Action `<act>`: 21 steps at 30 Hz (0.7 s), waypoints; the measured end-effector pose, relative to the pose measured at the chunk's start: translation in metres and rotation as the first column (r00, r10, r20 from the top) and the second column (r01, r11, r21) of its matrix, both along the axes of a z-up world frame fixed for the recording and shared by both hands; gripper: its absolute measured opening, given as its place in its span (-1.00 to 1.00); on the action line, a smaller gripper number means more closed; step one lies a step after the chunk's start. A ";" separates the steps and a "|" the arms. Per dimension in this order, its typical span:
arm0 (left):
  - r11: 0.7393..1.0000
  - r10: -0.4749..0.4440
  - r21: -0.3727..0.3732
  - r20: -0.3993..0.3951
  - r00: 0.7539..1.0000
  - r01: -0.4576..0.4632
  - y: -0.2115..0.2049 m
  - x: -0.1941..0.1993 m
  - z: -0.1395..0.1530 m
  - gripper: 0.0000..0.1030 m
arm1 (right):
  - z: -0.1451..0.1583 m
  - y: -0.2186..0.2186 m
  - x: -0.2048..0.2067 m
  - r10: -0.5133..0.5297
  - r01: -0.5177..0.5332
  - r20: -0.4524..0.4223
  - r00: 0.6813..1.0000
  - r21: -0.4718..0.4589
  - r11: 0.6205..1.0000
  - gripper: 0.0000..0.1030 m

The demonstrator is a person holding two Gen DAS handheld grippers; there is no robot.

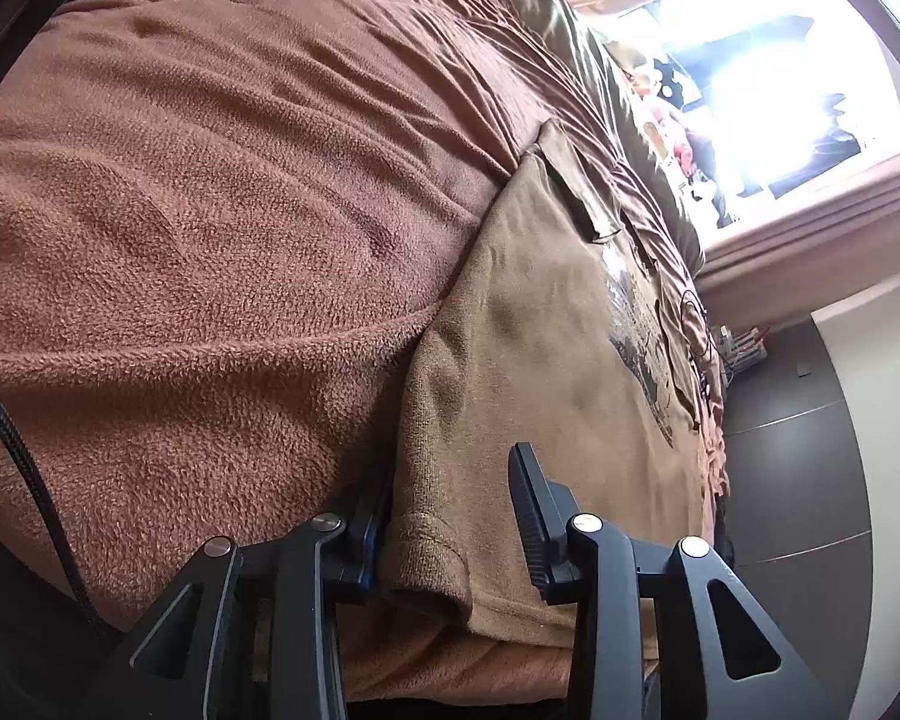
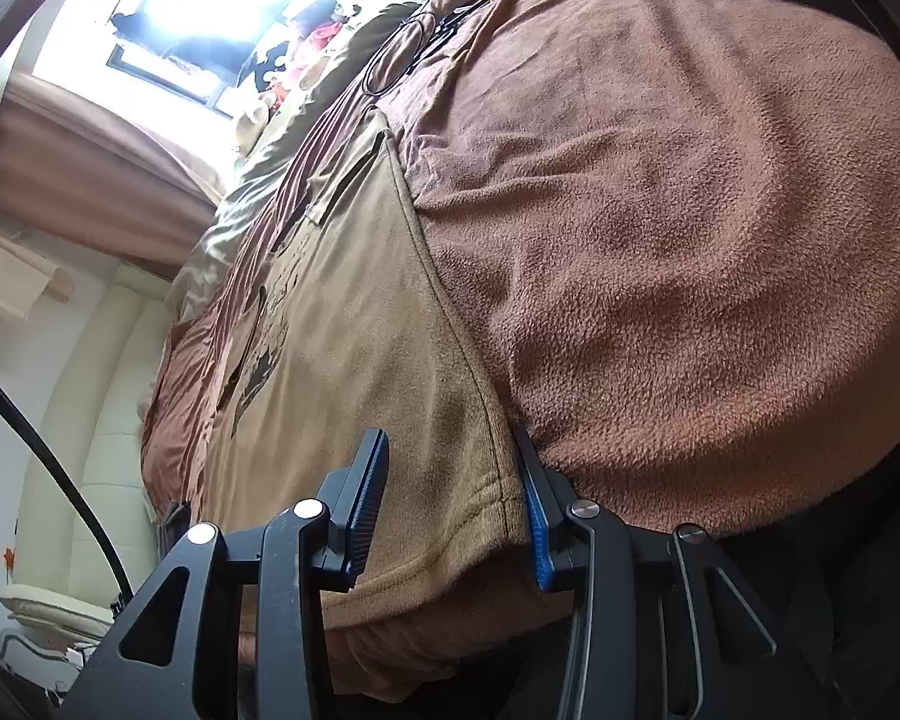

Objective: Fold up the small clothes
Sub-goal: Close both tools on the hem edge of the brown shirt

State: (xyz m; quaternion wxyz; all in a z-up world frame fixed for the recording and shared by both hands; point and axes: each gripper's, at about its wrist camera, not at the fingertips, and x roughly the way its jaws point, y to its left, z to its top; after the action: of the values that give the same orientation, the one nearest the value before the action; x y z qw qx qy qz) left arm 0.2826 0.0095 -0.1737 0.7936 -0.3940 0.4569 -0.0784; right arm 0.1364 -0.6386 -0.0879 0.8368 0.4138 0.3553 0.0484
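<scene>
A: From the left wrist, what is being shown?

B: The left gripper point(image 1: 450, 516) is being held at the near corner of a tan shirt point(image 1: 546, 330), which is lying flat on a brown fleece blanket point(image 1: 210, 210). The jaws are standing partly apart, with the shirt's ribbed corner bunched between them. One finger point(image 1: 531, 516) is being rested on top of the cloth; the other is being hidden along the shirt's edge, against the blanket. Whether the cloth is being pinched cannot be told.

A: And from the right wrist?

B: The right gripper point(image 2: 450, 510) is being held at another near corner of the same shirt point(image 2: 354, 312) (its dark print is being seen further up). Its jaws are likewise partly apart, the hem lying between them. The blue-padded finger point(image 2: 537, 534) is being pressed along the shirt's edge where it meets the blanket point(image 2: 690, 210); the other finger point(image 2: 366, 492) is being held over the cloth. A firm clamp cannot be confirmed.
</scene>
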 end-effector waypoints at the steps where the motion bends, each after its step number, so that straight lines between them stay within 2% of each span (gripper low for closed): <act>1: 1.000 0.000 0.005 -0.002 1.000 0.000 -0.001 0.000 0.000 -0.30 | 0.001 0.000 0.001 -0.001 0.001 0.000 1.000 -0.005 1.000 -0.27; 3: 1.000 0.005 0.028 -0.010 1.000 -0.005 -0.001 0.000 0.000 -0.54 | 0.003 -0.001 0.002 -0.003 0.003 -0.003 1.000 -0.023 1.000 -0.39; 5: 0.999 0.011 0.039 -0.024 1.000 -0.010 0.001 0.002 -0.002 -0.79 | 0.005 -0.003 0.000 -0.019 0.018 -0.011 1.000 -0.044 0.999 -0.83; 7: 1.000 0.018 0.019 -0.020 1.000 -0.018 0.007 0.001 -0.003 -0.87 | 0.008 -0.007 -0.005 -0.031 0.031 0.000 1.000 -0.035 0.999 -0.96; 11: 0.999 0.011 0.043 0.005 1.000 -0.011 0.012 0.000 0.005 -0.92 | 0.016 -0.012 -0.017 -0.046 0.047 0.029 0.999 -0.033 0.998 -0.98; 21: 1.000 0.006 0.007 0.109 0.994 -0.006 0.021 -0.013 0.044 -0.93 | 0.040 -0.013 -0.042 -0.023 0.025 0.113 0.993 -0.018 1.000 -0.98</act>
State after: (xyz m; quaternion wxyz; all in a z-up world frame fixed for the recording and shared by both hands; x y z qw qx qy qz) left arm 0.2692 0.0306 -0.1296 0.8190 -0.3876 0.4122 -0.0957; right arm 0.0944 -0.6518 -0.0481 0.8601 0.4063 0.3029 0.0581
